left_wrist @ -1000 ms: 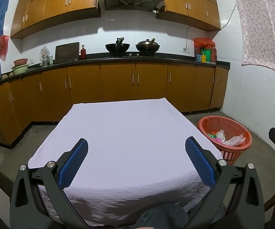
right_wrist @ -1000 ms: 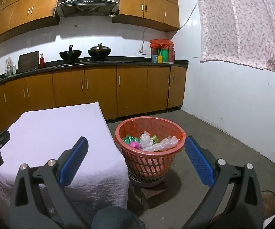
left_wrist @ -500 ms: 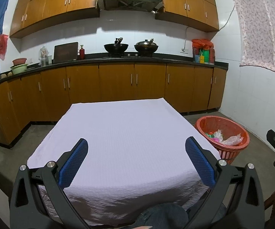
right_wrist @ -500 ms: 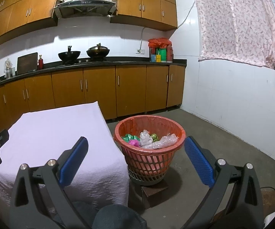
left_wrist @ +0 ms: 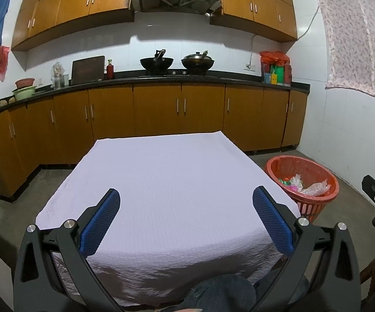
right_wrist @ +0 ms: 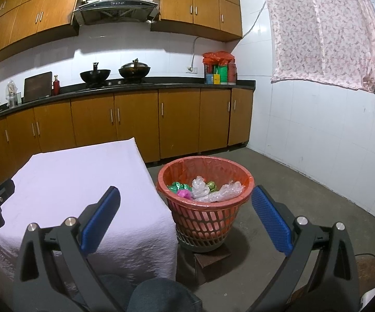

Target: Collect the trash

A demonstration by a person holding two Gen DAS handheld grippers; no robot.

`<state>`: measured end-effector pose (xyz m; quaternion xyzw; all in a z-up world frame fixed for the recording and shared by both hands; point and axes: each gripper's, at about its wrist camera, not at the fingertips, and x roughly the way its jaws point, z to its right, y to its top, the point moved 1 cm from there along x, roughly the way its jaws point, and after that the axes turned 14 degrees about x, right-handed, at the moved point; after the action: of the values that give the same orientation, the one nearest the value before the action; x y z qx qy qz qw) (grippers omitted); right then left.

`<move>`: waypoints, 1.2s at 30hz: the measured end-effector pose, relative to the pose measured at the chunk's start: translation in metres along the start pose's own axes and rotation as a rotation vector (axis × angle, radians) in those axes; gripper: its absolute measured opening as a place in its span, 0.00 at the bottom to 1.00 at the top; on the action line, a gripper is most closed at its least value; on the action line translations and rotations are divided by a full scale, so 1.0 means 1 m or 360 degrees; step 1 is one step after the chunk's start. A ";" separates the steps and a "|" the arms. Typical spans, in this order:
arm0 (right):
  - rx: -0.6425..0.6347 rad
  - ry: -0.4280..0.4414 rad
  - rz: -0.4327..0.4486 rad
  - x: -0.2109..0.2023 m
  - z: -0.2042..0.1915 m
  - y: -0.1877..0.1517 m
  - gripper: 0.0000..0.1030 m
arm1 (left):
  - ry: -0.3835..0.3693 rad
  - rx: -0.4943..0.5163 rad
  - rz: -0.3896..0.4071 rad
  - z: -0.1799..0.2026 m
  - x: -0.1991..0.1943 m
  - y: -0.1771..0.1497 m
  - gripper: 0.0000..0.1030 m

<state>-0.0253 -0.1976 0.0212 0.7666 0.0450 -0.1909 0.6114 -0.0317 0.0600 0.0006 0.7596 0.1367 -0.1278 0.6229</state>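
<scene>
Both the left hand-held gripper (left_wrist: 186, 218) and the right hand-held gripper (right_wrist: 186, 217) are hovering spread and empty, apparently because the trash (right_wrist: 205, 189) is already lying in the red basket (right_wrist: 205, 215) at frame centre, just beside the cloth-covered surface (left_wrist: 166, 182).

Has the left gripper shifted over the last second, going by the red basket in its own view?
Yes. The red basket has drifted left and up in frame, so the left gripper turned slightly rightward.
</scene>
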 end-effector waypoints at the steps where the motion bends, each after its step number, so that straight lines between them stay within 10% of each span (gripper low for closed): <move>1: 0.0000 0.0000 -0.0001 0.000 0.000 0.000 0.96 | 0.0001 0.0002 0.0001 0.000 0.000 0.000 0.98; 36: 0.0020 -0.0004 -0.0010 0.000 0.006 -0.003 0.96 | -0.0038 0.0027 0.0002 0.006 0.001 -0.001 0.98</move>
<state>-0.0274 -0.2027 0.0171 0.7700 0.0454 -0.1941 0.6061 -0.0311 0.0548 -0.0023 0.7633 0.1277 -0.1376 0.6181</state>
